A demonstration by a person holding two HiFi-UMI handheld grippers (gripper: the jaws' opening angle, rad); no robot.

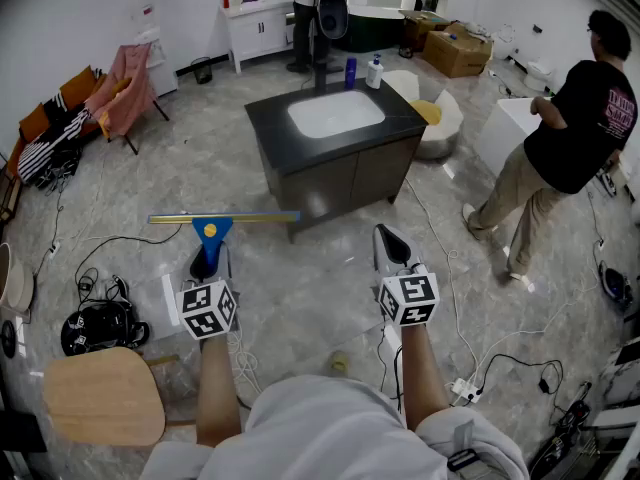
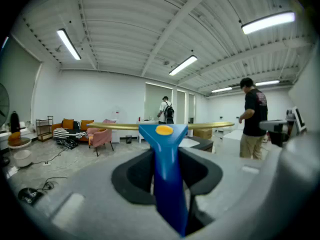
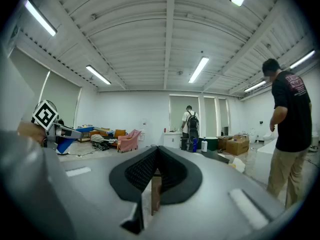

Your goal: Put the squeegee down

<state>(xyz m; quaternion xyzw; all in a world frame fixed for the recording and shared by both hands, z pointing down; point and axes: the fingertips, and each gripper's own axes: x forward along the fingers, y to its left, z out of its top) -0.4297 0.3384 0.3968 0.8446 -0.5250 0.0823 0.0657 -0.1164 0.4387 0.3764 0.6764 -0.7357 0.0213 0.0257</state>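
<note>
The squeegee point(image 1: 212, 230) has a blue handle and a long brass blade bar held level, crosswise in front of me. My left gripper point(image 1: 207, 264) is shut on the blue handle point(image 2: 169, 176), and the bar point(image 2: 210, 126) stretches left and right beyond the jaws. Both hang in the air above the floor, short of the dark sink cabinet point(image 1: 270, 120). My right gripper point(image 1: 391, 244) is level beside it, with its jaws closed together and nothing between them point(image 3: 156, 156). The left gripper's marker cube point(image 3: 45, 115) shows at the left of the right gripper view.
A white basin point(image 1: 335, 113) is set in the cabinet top, with bottles point(image 1: 362, 71) behind it. A person in a black shirt point(image 1: 575, 118) stands at the right, and another point(image 1: 305, 8) at the far wall. A wooden stool point(image 1: 105, 396) and cables point(image 1: 100, 298) lie near my left.
</note>
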